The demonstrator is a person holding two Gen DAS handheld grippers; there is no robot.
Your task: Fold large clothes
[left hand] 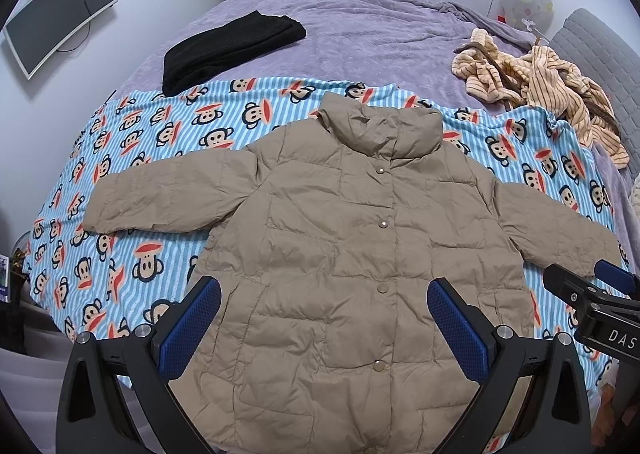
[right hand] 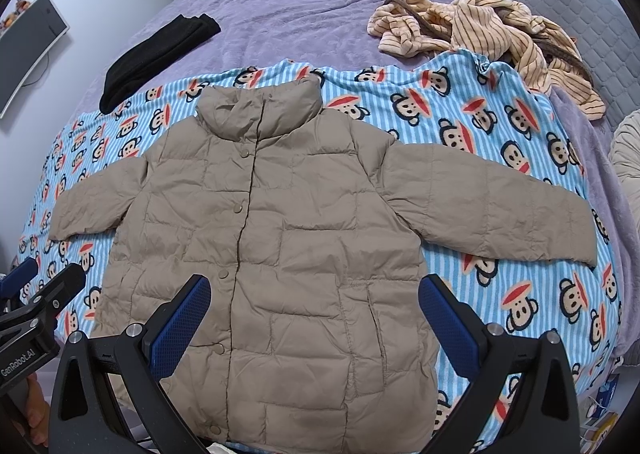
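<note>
Both tongs, left tongs and right tongs, hung wide open and empty above the tan jacket spread flat across the bed's near edge.

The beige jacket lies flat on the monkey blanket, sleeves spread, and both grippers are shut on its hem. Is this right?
Not quite. Both wrist views show the left gripper and right gripper open above the beige jacket, holding nothing. The rest is right: it lies flat on the monkey blanket, sleeves spread.

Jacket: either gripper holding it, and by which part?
Nothing held. Left gripper and right gripper both open above the jacket, which lies flat.
</note>
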